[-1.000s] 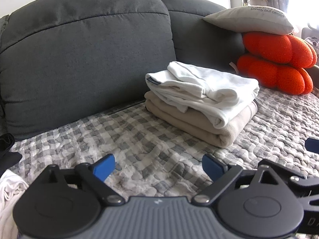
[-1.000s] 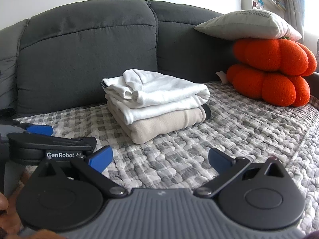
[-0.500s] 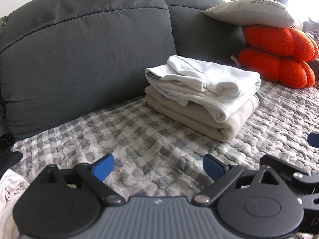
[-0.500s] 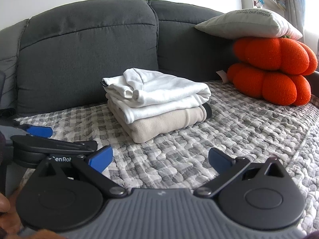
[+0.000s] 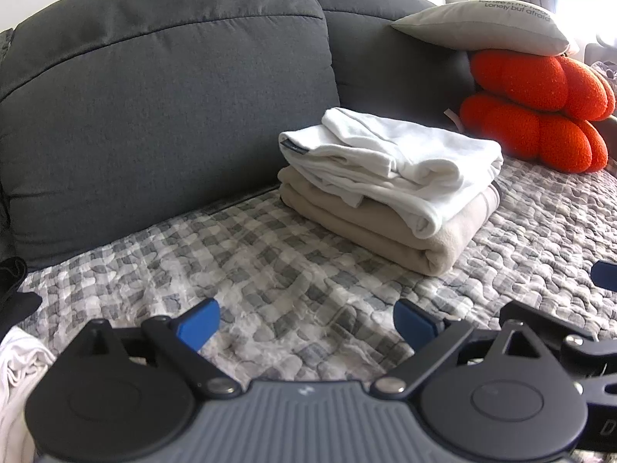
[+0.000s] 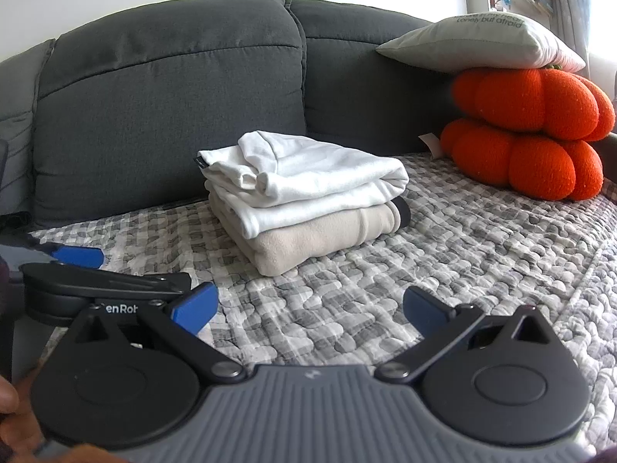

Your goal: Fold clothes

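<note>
Both the left gripper and right gripper have fingers spread apart, holding nothing. Folded white top lies on beige garment, mid-sofa; possibly more laundry at left.

Sofa back was dark charcoal grey. Seat cover carried grey-and-white check, pebbled quilting. Folded stack at 12 o'clock: white garment over beige fleece. At 2 o'clock, bright orange lobed cushions under pale grey pillow with dark lettering. Gripper pads were blue, linkages black. White cloth at 8 o'clock.
</note>
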A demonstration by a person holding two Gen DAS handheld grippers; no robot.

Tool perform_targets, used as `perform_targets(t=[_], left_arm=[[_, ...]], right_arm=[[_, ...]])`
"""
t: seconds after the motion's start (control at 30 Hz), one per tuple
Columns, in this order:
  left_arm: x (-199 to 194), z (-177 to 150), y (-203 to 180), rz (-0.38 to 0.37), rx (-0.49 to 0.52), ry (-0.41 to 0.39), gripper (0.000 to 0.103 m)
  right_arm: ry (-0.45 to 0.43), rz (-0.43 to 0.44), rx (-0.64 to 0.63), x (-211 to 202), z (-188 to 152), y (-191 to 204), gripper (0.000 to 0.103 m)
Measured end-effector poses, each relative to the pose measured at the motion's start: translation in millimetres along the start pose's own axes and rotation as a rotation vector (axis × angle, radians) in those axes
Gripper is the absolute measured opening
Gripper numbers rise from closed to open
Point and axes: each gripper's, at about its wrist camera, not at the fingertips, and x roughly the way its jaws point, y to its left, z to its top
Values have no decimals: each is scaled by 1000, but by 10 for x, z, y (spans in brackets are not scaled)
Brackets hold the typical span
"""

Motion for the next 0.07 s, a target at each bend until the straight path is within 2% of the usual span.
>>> perform_targets(t=[0.07], left_arm=[[7,4,2,-1,-2,3,97]], right_arm=[[1,1,1,0,1,-3,103]])
